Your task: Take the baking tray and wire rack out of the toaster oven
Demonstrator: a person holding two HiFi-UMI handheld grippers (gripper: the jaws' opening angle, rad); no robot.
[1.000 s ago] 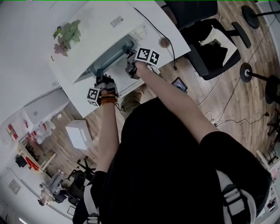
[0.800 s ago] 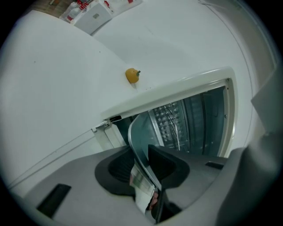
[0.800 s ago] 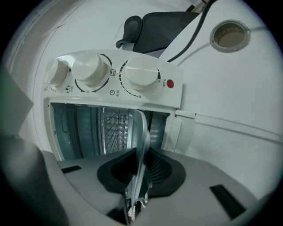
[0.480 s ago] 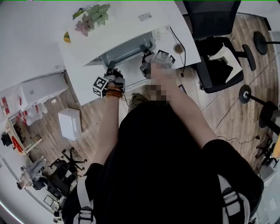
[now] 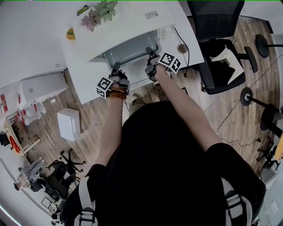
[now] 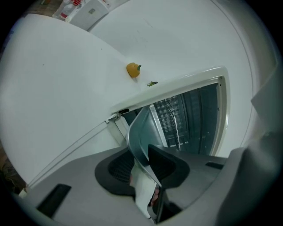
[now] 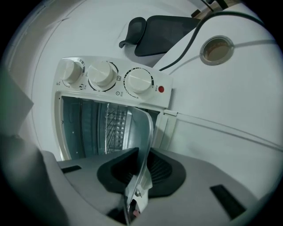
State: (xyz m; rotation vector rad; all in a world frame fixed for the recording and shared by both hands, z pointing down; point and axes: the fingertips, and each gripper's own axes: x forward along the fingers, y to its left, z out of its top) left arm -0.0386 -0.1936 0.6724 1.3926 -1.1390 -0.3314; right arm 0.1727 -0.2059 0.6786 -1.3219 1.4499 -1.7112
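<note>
The grey baking tray (image 5: 131, 48) sticks out of the white toaster oven (image 7: 110, 79) on the white table (image 5: 84, 70). My left gripper (image 5: 116, 73) is shut on the tray's near left rim, and my right gripper (image 5: 151, 66) is shut on its near right rim. In the left gripper view the tray's edge (image 6: 140, 132) runs between the dark pads of the left gripper (image 6: 143, 152). The right gripper view shows that gripper (image 7: 141, 163) clamping the thin rim (image 7: 143, 132). The wire rack (image 6: 170, 115) sits inside the oven cavity, behind the tray (image 7: 116, 126).
Three knobs (image 7: 102, 73) and a red lamp line the oven's panel. A black cable (image 7: 185, 39) and a round grommet (image 7: 216, 48) lie behind it. A plant sprig (image 5: 99, 11) and an orange toy fruit (image 6: 133, 69) rest on the table. A black office chair (image 5: 216, 39) stands right.
The tray has come further out of the oven toward me, with both grippers still on its near rim. The head camera has shifted, so the table sits higher in view.
</note>
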